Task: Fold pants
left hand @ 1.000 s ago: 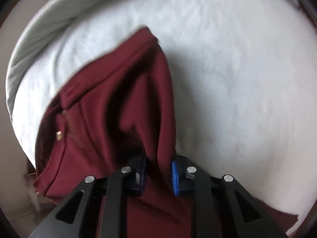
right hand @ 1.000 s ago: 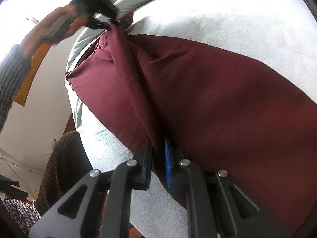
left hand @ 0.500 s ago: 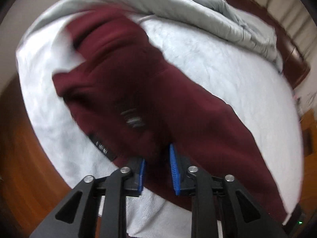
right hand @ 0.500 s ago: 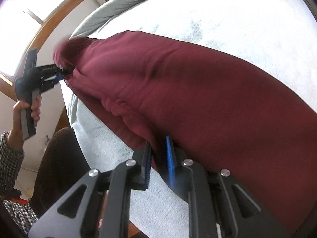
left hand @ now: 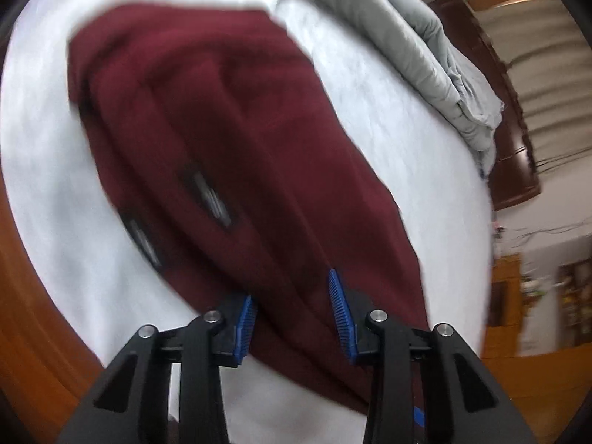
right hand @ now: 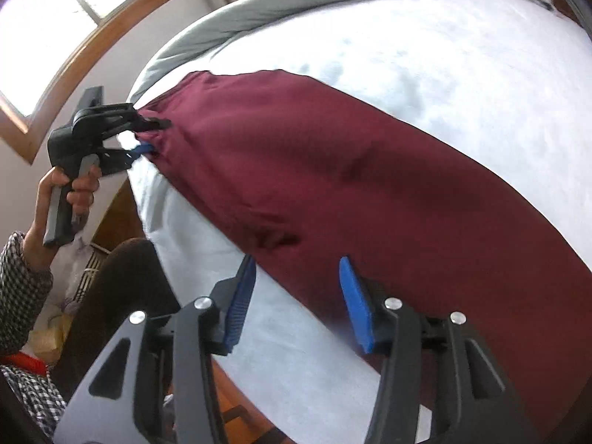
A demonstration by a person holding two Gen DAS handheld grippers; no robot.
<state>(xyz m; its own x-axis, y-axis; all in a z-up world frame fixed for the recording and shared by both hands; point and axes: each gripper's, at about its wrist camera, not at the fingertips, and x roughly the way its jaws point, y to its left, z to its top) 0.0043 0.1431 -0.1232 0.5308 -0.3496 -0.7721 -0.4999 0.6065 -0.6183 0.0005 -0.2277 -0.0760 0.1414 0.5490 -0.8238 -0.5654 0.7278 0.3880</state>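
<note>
The maroon pants [left hand: 236,155] lie folded lengthwise on the white bed sheet [left hand: 399,137], with black labels showing near the waist. They also fill the middle of the right wrist view [right hand: 333,170]. My left gripper [left hand: 292,307] is open, its blue pads apart around the edge of the fabric; it also shows in the right wrist view [right hand: 148,135] at the pants' far end. My right gripper [right hand: 296,296] is open just off the near edge of the pants, holding nothing.
A grey duvet [left hand: 425,37] is bunched along the far side of the bed. A dark wooden headboard [left hand: 510,140] stands behind it. The wooden bed frame [left hand: 33,296] runs along the near edge. A window [right hand: 55,18] is on the wall.
Both grippers have opened and let go of the pants. The pants, held up and swung over before, now lie flat on the sheet.
</note>
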